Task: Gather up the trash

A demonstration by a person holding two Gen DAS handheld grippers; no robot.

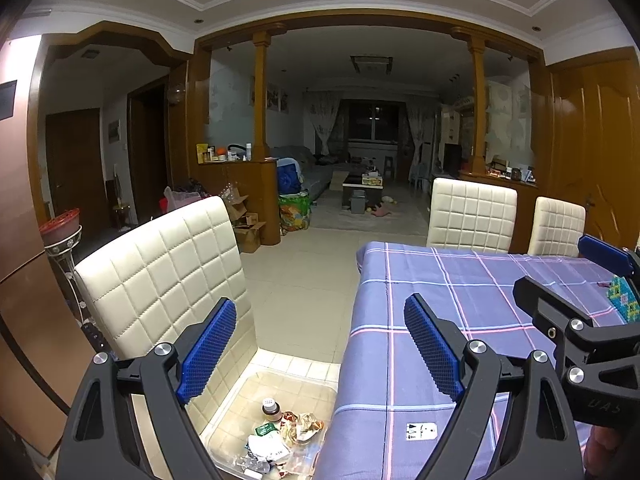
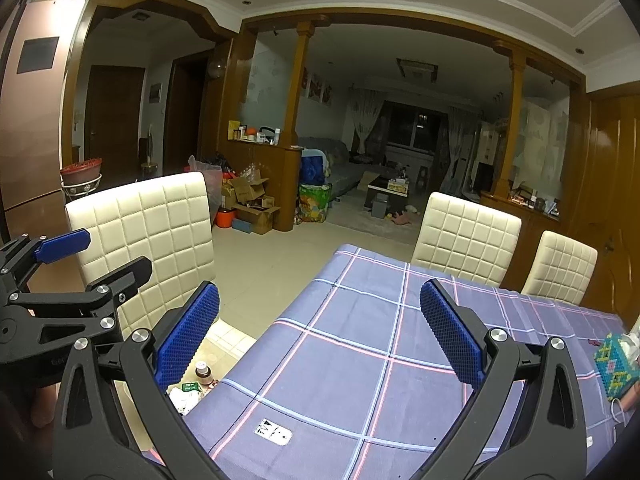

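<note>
A clear plastic bin (image 1: 240,404) sits on the seat of a cream quilted chair (image 1: 160,280) beside the table. In it lie a small brown bottle (image 1: 270,406), crumpled wrappers (image 1: 306,426) and a white packet (image 1: 268,446). My left gripper (image 1: 320,344) hangs open above the bin and the table's corner, with nothing between its blue pads. My right gripper (image 2: 320,340) is open over the plaid tablecloth (image 2: 360,360), also empty. The bin's trash (image 2: 188,390) peeks out past its left finger. Each gripper shows in the other's view: the right gripper (image 1: 568,276) and the left gripper (image 2: 96,258).
A colourful beaded box (image 2: 616,364) stands at the table's right edge, with a white sticker (image 2: 273,432) on the cloth near me. Two more cream chairs (image 2: 464,236) line the far side. Tiled floor (image 1: 300,272) runs to cardboard boxes (image 2: 252,204) and a dim living room.
</note>
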